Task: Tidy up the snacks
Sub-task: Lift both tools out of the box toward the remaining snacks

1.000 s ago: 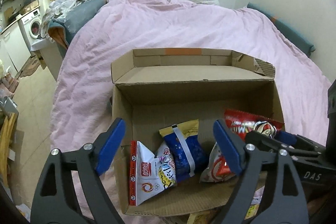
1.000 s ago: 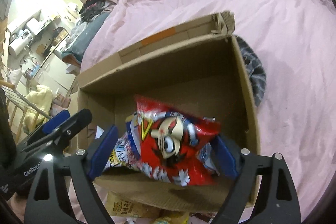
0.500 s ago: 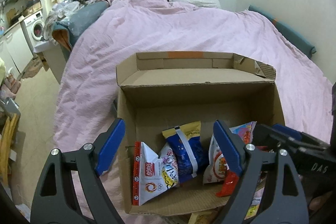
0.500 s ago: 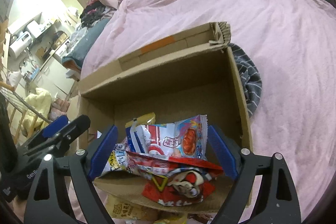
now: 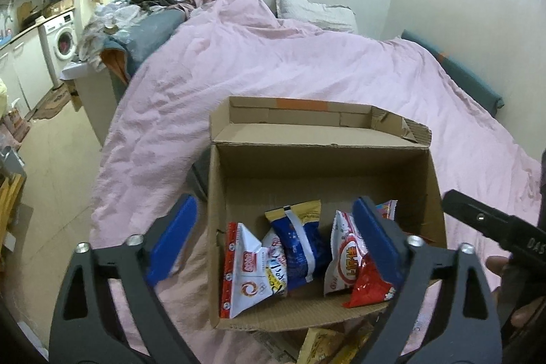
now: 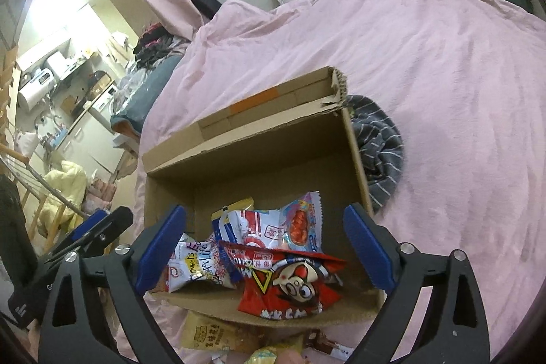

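Observation:
An open cardboard box (image 5: 320,166) (image 6: 259,159) stands on the pink bed. In it lie several snack packets: a white and red one (image 5: 245,265), a blue one (image 5: 300,241), a white one with a red circle (image 5: 344,258) and a red cartoon packet (image 6: 293,282) (image 5: 368,285) at the front right. My left gripper (image 5: 273,244) is open and empty over the box's front left. My right gripper (image 6: 266,248) is open and empty just above the red packet.
More yellow snack packets (image 6: 211,336) (image 5: 320,343) lie on the bed in front of the box. A grey striped cloth (image 6: 378,152) lies against the box's right side. A pillow (image 5: 314,12) lies at the headboard; a washing machine (image 5: 63,40) stands far left.
My right gripper opened and let the red cartoon packet drop into the box's front right, then drew back. My left gripper pulled back and up a little.

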The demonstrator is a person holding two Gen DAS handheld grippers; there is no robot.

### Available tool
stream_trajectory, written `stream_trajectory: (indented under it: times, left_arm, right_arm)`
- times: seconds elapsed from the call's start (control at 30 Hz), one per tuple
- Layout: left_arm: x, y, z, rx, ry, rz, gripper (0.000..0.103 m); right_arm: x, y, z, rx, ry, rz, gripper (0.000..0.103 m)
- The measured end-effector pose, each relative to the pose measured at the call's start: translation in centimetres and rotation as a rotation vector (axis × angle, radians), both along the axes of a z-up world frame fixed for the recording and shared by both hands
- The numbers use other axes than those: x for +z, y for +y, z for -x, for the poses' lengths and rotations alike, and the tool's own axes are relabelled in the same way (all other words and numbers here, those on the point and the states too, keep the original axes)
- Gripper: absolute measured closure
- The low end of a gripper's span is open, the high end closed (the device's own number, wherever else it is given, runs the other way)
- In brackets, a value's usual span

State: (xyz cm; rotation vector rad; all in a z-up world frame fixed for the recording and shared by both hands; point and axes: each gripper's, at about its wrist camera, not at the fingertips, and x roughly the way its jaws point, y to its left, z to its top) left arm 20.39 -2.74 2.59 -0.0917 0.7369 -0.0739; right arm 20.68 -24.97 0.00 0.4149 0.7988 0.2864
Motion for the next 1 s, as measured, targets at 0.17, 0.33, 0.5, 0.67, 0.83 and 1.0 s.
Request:
stream_trajectory:
  times: [0.17, 0.33, 0.5, 0.67, 0.83, 1.0]
  left_arm:
    - [0.5, 0.6, 1.3, 0.021, -0.004, -0.002, 0.008]
    - [0.8, 1.1, 3.1, 0.024, -0.017, -0.025, 0.008]
    - [1.0, 2.2, 4.8, 0.009, -0.019, 0.009, 0.008]
    - [1.2, 3.3, 6.6, 0.046, -0.02, 0.059, 0.0]
    - [0.8, 3.0, 7.9, 0.028, 0.007, 0.035, 0.0]
    - [-0.1, 3.0, 9.6, 0.029, 0.043, 0.011, 0.0]
  right_arm:
    - [0.6, -0.2, 1.1, -0.009, -0.008, 0.014, 0.005]
    - [0.7, -0.1, 2.3, -0.012, -0.012, 0.03, 0.0]
    - [0.5, 0.2, 3.7, -0.003, 0.001, 0.036, 0.0]
    - [0.6, 0.0, 5.5, -0.007, 0.001, 0.045, 0.0]
    - [0.5, -0.4, 7.3, -0.007, 0.019, 0.036, 0.0]
    - [0.1, -1.0, 8.9, -0.019, 0.036, 0.04, 0.0]
